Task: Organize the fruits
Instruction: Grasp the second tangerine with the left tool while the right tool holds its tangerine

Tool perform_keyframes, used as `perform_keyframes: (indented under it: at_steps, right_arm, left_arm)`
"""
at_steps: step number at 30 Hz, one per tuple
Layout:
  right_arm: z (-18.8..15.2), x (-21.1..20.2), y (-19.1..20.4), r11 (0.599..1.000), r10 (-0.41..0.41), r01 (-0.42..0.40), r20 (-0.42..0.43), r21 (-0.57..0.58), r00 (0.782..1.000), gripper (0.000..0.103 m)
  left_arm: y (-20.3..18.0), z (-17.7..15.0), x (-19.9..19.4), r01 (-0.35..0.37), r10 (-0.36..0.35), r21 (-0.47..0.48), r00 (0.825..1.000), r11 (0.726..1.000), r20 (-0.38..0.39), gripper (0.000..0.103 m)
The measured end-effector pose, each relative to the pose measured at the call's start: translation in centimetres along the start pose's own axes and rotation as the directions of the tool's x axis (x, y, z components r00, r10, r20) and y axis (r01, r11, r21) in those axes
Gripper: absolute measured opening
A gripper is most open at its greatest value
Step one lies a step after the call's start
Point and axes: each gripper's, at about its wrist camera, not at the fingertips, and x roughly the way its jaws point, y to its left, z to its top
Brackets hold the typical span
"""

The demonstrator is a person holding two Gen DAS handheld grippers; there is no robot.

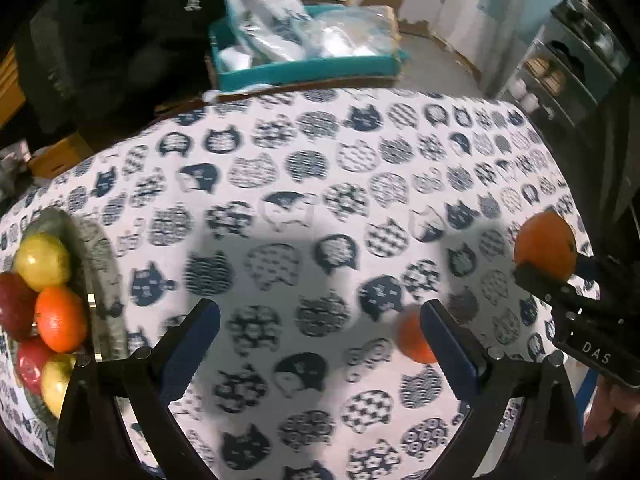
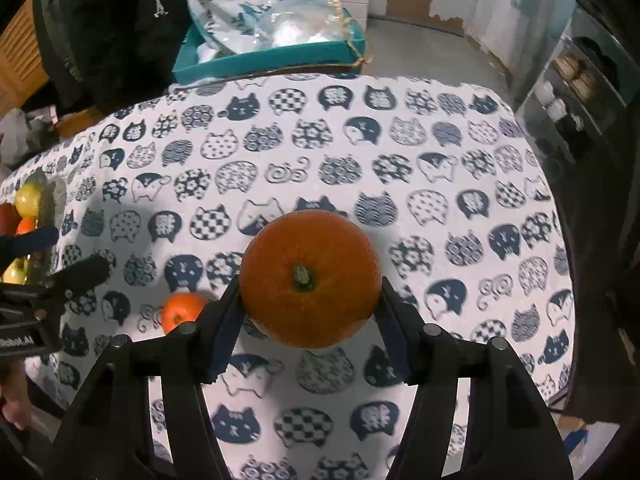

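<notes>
My right gripper [image 2: 310,304] is shut on a large orange [image 2: 310,278], stem toward the camera, held above the cat-print tablecloth; it also shows at the right of the left wrist view [image 1: 546,246]. A small orange [image 2: 182,310] lies on the cloth left of it, and in the left wrist view [image 1: 414,338] it sits just beside my right finger. My left gripper [image 1: 320,344] is open and empty above the cloth. A glass bowl [image 1: 102,264] at the far left holds yellow-green apples [image 1: 42,260], red apples [image 1: 14,306] and an orange [image 1: 60,318].
A teal box [image 2: 268,58] with plastic bags stands behind the table's far edge. A dark bag [image 2: 108,24] sits at the back left. Shelving [image 2: 576,92] stands at the right. The tablecloth [image 2: 360,152] covers the table.
</notes>
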Motion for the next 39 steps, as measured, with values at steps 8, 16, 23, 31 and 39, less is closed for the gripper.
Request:
perform_keyframes:
  at_steps: [8, 16, 23, 31, 39]
  right_arm:
    - [-1.1, 0.6, -2.9, 0.998, -0.014, 0.015, -0.018, 0.065, 1.000, 0.063]
    - [-2.0, 1.2, -4.1, 0.997, -0.012, 0.015, -0.034, 0.079, 0.999, 0.063]
    - [-2.1, 1.6, -4.6, 0.996, 0.003, 0.001, -0.041, 0.089, 0.999, 0.063]
    - [-1.8, 1.2, -4.1, 0.997, 0.007, -0.005, -0.027, 0.074, 1.000, 0.063]
    - [-1.2, -0.6, -2.9, 0.999, 0.010, -0.012, 0.021, 0.049, 1.000, 0.063]
  left_arm:
    - [-3.9, -0.8, 2.1, 0.047, -0.043, 0.066, 0.997, 0.997, -0.066, 0.101]
    - [-5.8, -1.3, 4.1, 0.056, -0.046, 0.081, 0.991, 0.995, -0.122, 0.092]
    - [-6.9, -2.1, 5.6, 0.086, -0.070, 0.091, 0.983, 0.992, -0.168, 0.060]
    - [-7.6, -2.6, 4.7, 0.096, -0.076, 0.134, 0.987, 0.986, -0.145, 0.045]
    - [-6.3, -1.9, 1.3, 0.064, -0.058, 0.125, 0.997, 0.990, -0.055, 0.044]
